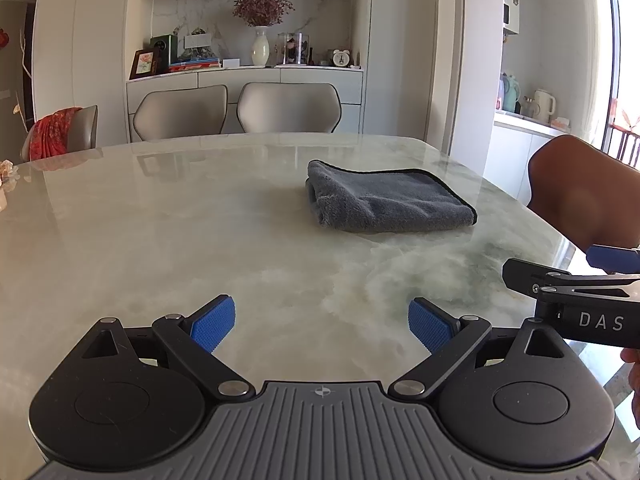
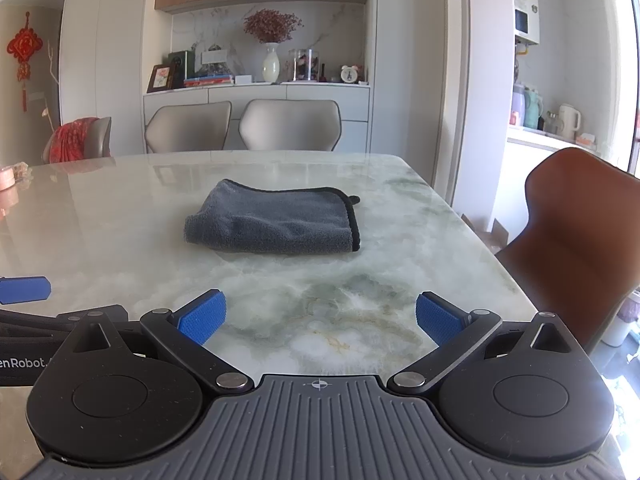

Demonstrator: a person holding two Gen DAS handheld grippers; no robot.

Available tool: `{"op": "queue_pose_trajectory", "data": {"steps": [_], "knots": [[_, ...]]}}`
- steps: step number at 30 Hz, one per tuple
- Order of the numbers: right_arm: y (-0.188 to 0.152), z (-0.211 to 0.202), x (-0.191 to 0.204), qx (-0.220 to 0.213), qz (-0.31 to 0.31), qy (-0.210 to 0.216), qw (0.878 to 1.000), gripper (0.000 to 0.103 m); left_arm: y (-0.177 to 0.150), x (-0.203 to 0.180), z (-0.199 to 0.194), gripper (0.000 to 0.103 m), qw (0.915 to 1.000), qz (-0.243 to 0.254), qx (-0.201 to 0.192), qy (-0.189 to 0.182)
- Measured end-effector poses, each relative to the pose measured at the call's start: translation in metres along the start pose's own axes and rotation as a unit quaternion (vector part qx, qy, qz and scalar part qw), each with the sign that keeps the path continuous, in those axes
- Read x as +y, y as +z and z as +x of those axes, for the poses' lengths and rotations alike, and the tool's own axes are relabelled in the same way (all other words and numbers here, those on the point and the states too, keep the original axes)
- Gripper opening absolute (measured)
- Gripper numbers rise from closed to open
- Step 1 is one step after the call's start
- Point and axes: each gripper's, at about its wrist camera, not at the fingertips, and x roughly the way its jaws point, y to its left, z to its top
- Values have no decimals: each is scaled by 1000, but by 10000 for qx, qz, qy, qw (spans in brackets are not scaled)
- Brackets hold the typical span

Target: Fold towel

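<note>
A grey towel with a black hem lies folded into a thick rectangle on the marble table. In the right wrist view the towel sits ahead and slightly left of centre. My left gripper is open, well short of the towel and to its left, with nothing between its blue pads. My right gripper is also open and empty, hovering over the table short of the towel. The right gripper's body shows at the right edge of the left wrist view, and one blue pad of the left gripper shows at the left edge of the right wrist view.
A brown chair stands at the table's right side. Two grey chairs stand at the far edge, and another with a red cloth at the far left. A sideboard with a vase lines the back wall.
</note>
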Motion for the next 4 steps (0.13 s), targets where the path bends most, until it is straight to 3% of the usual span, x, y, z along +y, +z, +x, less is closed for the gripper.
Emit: {"op": "queue_pose_trajectory", "data": {"steps": [4], "knots": [[0, 0, 0, 8, 2, -3, 10000, 102, 0, 0, -1, 97, 10000, -3, -19, 25]]}}
